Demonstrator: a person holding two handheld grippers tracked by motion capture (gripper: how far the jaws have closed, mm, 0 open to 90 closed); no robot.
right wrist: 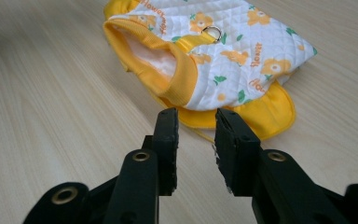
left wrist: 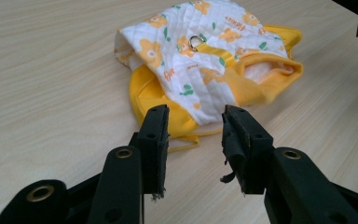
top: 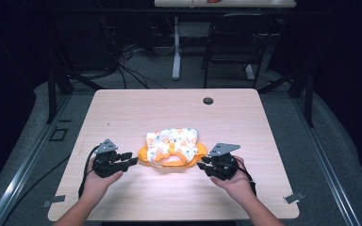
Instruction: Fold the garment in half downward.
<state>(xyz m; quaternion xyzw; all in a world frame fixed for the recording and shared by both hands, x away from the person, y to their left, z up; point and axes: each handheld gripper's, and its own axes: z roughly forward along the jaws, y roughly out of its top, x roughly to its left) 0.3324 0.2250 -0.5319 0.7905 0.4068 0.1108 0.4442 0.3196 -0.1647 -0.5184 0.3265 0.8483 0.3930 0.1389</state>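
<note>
A small quilted garment [top: 172, 146], white with orange flowers and yellow trim, lies folded on the wooden table [top: 169, 108], near its middle. A metal ring [left wrist: 194, 42] sits on its yellow strap. My left gripper [top: 133, 157] is just left of the garment, jaws pointing at it and open, with nothing between them. In the left gripper view the garment [left wrist: 205, 60] lies just beyond my left gripper [left wrist: 196, 114]. My right gripper [top: 202, 162] stands open at the garment's right side, also holding nothing. The right gripper view shows the garment [right wrist: 223, 60] and its ring [right wrist: 212, 32] past my right gripper [right wrist: 196, 116].
A round cable hole [top: 208, 100] sits near the table's far edge. Behind the table are a dark chair [top: 235, 42], a white table leg [top: 176, 47] and floor cables. Metal clips [top: 293, 197] are at the front corners.
</note>
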